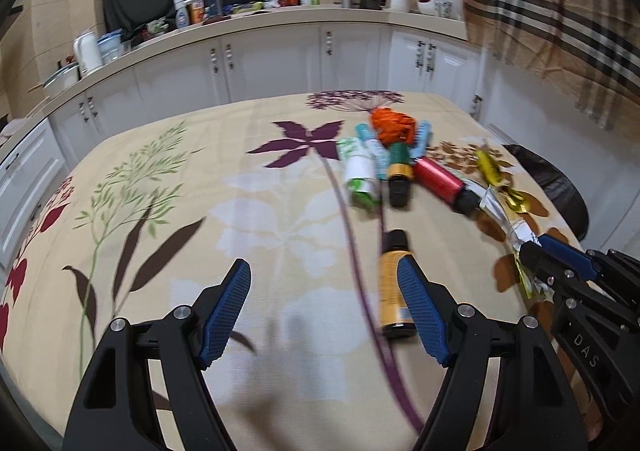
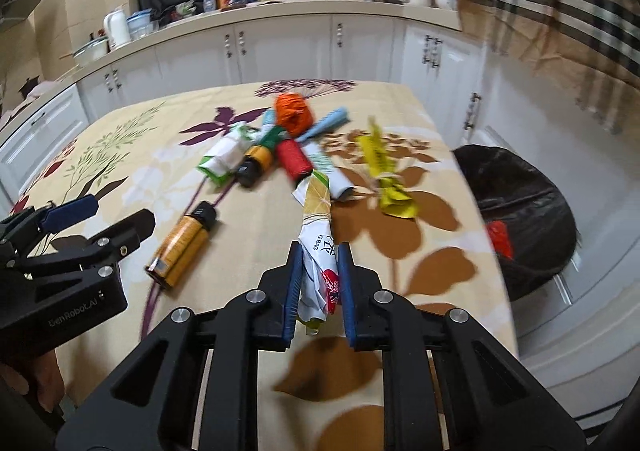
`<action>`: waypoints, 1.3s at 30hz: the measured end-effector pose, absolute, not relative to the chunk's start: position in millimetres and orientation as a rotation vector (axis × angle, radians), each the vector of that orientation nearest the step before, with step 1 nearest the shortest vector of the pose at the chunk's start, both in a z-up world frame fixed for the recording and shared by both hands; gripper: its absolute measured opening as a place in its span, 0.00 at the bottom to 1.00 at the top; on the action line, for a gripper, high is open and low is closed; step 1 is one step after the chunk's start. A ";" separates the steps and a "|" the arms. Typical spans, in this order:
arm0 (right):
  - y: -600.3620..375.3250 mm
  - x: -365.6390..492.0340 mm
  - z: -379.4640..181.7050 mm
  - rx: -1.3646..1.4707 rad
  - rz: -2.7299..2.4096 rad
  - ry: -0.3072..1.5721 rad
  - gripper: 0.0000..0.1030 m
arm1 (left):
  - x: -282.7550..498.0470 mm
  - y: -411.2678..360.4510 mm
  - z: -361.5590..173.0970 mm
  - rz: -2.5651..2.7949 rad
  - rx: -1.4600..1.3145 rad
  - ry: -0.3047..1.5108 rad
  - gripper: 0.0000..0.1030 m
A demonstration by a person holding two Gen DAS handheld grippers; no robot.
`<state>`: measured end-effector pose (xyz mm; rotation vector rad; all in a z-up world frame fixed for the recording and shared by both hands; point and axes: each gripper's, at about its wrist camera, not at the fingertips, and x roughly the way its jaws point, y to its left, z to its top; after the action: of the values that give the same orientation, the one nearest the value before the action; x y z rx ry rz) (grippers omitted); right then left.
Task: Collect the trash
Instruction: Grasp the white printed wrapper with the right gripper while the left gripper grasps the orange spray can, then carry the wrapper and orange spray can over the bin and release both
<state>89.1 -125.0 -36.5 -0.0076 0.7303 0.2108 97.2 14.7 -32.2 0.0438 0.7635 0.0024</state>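
Observation:
Trash lies in a pile on the flowered tablecloth (image 1: 256, 235): an orange bag (image 1: 390, 123), a white and green roll (image 1: 360, 171), a red can (image 1: 438, 179) and a yellow wrapper (image 2: 386, 171). My right gripper (image 2: 320, 251) is shut on a rolled white wrapper (image 2: 316, 219), whose far end points at the pile. My left gripper (image 1: 324, 279) is open over bare cloth with nothing between its fingers. An orange bottle with a black cap (image 1: 392, 279) lies flat just outside its right finger. In the right wrist view the left gripper (image 2: 116, 213) stands left of that bottle (image 2: 184, 247).
A bin lined with a black bag (image 2: 520, 211) stands off the table's right edge, with something red inside. White cabinets and a cluttered counter (image 1: 280, 15) run behind the table. A checked cloth (image 1: 560, 11) hangs at the upper right.

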 end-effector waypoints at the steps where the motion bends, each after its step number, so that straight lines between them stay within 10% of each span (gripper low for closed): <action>1: -131.0 88.0 -36.5 0.003 0.201 0.728 0.17 | 97.6 10.9 -33.5 -0.006 0.047 0.765 0.71; 10: -153.4 83.0 -41.0 0.045 0.175 0.724 0.17 | 106.9 -9.0 -55.7 -0.035 0.072 0.831 0.62; 16: -157.4 83.3 -42.9 0.055 0.174 0.723 0.17 | 106.7 -13.2 -59.7 -0.058 0.087 0.843 0.24; 39: -226.7 120.9 -12.3 0.080 -0.012 0.624 0.17 | 142.2 -76.4 2.8 -0.223 0.099 0.649 0.24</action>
<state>120.9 -226.7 -12.3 0.0805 0.6244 -0.0116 142.2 -76.4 2.8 0.0985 0.6488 -0.2233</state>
